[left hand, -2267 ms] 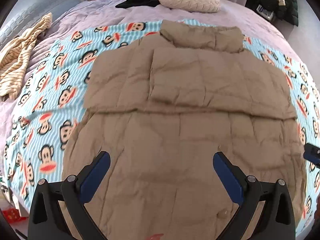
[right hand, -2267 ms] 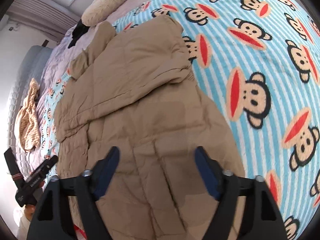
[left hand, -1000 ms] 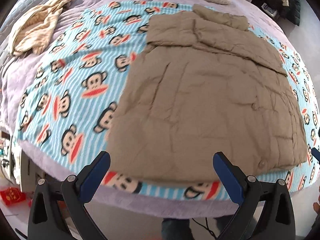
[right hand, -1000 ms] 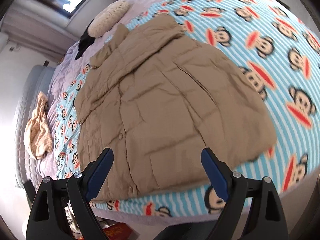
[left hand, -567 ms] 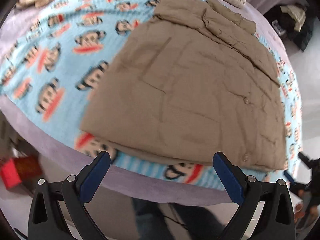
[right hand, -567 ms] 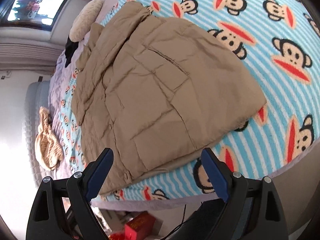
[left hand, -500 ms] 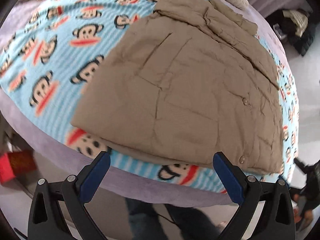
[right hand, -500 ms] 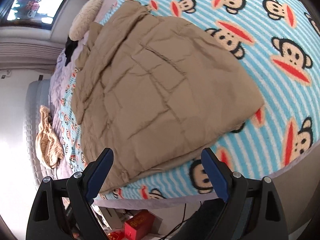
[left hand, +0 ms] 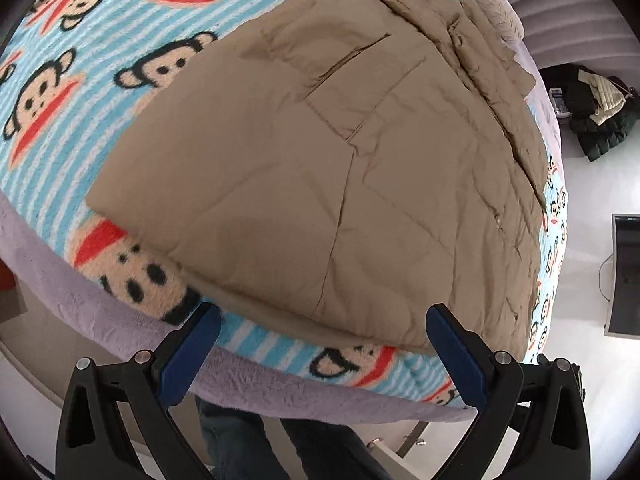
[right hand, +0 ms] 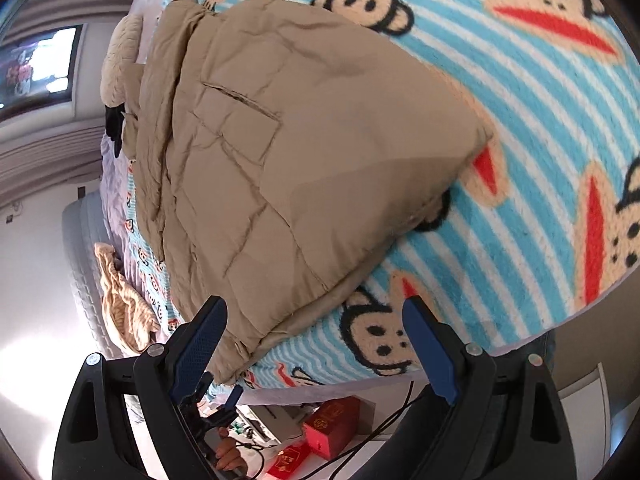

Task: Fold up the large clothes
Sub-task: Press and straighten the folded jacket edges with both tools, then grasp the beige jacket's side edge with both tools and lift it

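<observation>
A tan puffer jacket [left hand: 344, 168] lies flat on a monkey-print blanket [left hand: 80, 72], its hem toward the bed's near edge. My left gripper [left hand: 320, 344] is open and empty, just below the hem at the jacket's left bottom corner. In the right wrist view the same jacket [right hand: 280, 168] shows with its hem nearest me. My right gripper [right hand: 316, 336] is open and empty, just off the hem near the right bottom corner. Neither gripper touches the jacket.
The blanket [right hand: 540, 160] covers a purple bed [left hand: 280, 384]. A knitted cushion [left hand: 492, 4] lies beyond the collar. A striped beige garment [right hand: 120, 300] lies at the bed's far side. Dark coats [left hand: 596, 108] lie on the floor. Red boxes [right hand: 336, 420] lie below the bed edge.
Both grippers have pulled back from above the jacket to the bed's near edge and dropped lower, closing in on the hem corners. Both stayed open and empty.
</observation>
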